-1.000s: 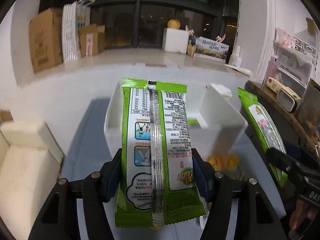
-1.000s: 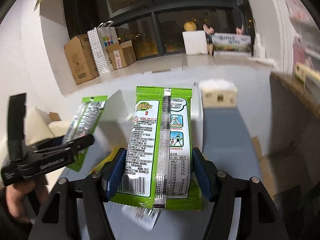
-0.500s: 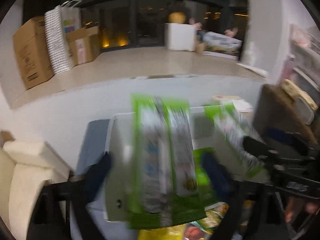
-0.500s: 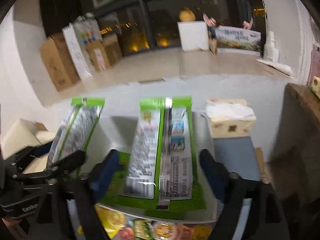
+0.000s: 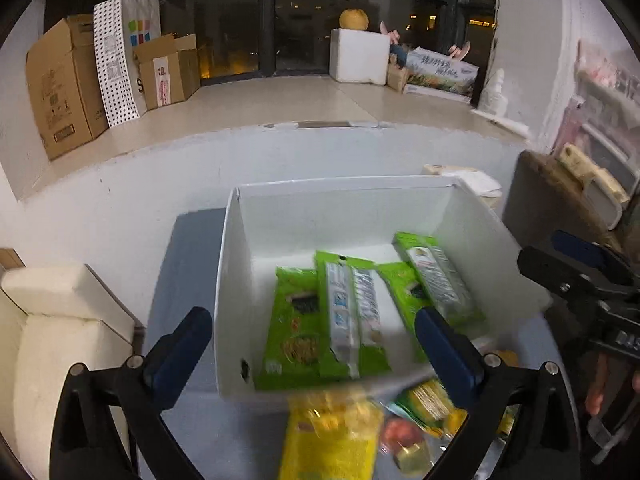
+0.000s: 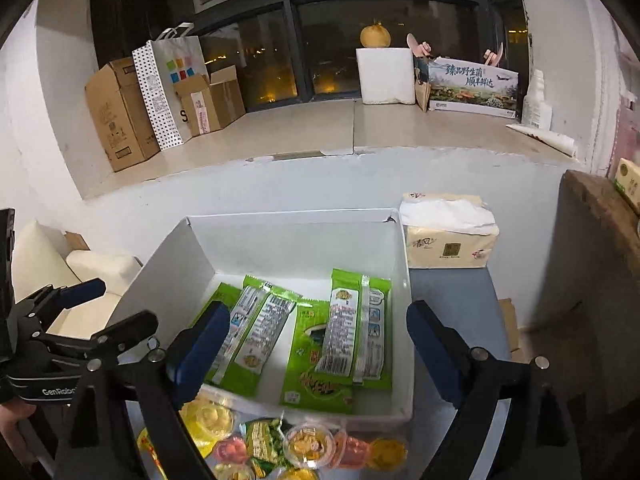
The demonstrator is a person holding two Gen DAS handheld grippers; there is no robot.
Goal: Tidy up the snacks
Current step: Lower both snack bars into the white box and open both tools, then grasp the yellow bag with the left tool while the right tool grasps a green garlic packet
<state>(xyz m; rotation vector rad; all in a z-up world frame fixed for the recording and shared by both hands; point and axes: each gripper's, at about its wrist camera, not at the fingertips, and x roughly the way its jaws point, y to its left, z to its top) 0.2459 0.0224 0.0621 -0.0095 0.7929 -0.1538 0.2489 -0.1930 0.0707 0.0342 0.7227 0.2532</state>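
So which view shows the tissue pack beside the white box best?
The right wrist view: the tissue pack sits whole and sharp just past the white box's far right corner. In the left wrist view only a blurred sliver of it shows above the box's far rim.

I saw a tissue pack (image 6: 448, 236) beside the table's far edge, cardboard boxes (image 6: 116, 116) and a dotted paper bag (image 6: 168, 88) on the ledge.

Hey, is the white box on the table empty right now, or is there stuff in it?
Not empty. The white box holds several green snack packets lying flat on its floor; both claws are open above it, holding nothing.
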